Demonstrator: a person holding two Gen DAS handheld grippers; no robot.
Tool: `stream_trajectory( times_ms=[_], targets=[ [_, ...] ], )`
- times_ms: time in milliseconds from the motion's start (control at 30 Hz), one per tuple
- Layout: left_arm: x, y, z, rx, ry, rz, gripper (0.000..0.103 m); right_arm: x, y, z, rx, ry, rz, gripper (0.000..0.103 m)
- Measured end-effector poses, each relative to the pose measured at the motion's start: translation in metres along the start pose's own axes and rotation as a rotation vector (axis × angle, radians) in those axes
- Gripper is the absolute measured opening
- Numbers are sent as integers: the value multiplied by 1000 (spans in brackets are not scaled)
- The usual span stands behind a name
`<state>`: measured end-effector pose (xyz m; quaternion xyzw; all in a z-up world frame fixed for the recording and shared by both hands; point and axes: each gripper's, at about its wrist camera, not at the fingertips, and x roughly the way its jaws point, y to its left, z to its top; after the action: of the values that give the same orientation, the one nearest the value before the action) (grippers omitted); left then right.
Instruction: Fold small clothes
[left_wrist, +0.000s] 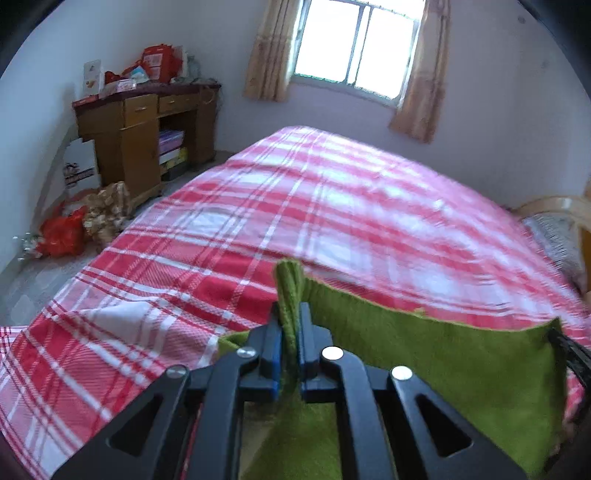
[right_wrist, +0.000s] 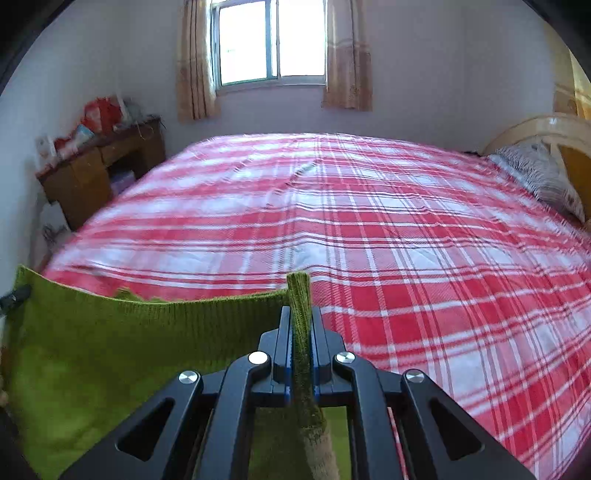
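I have the left gripper (left_wrist: 290, 314) clenched on one top corner of the green knit (left_wrist: 461, 369), a tuft of the fabric sticking up between the blue pads (left_wrist: 272, 354). In the left wrist view the knit stretches from the lower centre to the right edge of the frame, its upper hem sagging a little between the two corners. At that far right edge I can make out a dark bit of the other gripper on the far corner.

The right gripper (right_wrist: 299, 317) is likewise clamped on the knit (right_wrist: 92, 350), a narrow fold of it standing up between the jaws at lower centre. Here the cloth runs off to the lower left of the frame, where I glimpse the left gripper (right_wrist: 14, 295) at its corner.

So the knit hangs spread between both grippers, above the near edge of the bed (left_wrist: 332, 206) with its red-and-white plaid sheet (right_wrist: 424, 240). A wooden desk (left_wrist: 144, 140) sits upper left, a curtained window (right_wrist: 271, 40) at top, and a pillow (right_wrist: 535, 173) at the right edge.
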<state>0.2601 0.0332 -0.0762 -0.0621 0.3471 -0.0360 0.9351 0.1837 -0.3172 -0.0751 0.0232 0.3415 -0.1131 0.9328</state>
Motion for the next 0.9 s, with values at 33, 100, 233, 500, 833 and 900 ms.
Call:
stream_trajectory(
  times_ms=[33,100,233,500,833,900],
  targets=[
    [12,-2,-5,10,22,25,6,12,2,-6,-13,17,-21,7],
    [24,-5,-9,26,58,52,6,30,4,-16,-31,62,-54,7],
    [26,-1,-9,11,90,67,10,36,3,-16,-29,88,-57,7],
    [8,-6,-7,47,86,130,29,16,-21,-16,88,24,-3,31],
    [-99,-27,-61,208,-18,62,68,-105,-9,-63,33,-73,86,31],
    [-105,-36,-79,220,-1,40,68,-107,6,-84,-2,-31,124,31]
  ],
)
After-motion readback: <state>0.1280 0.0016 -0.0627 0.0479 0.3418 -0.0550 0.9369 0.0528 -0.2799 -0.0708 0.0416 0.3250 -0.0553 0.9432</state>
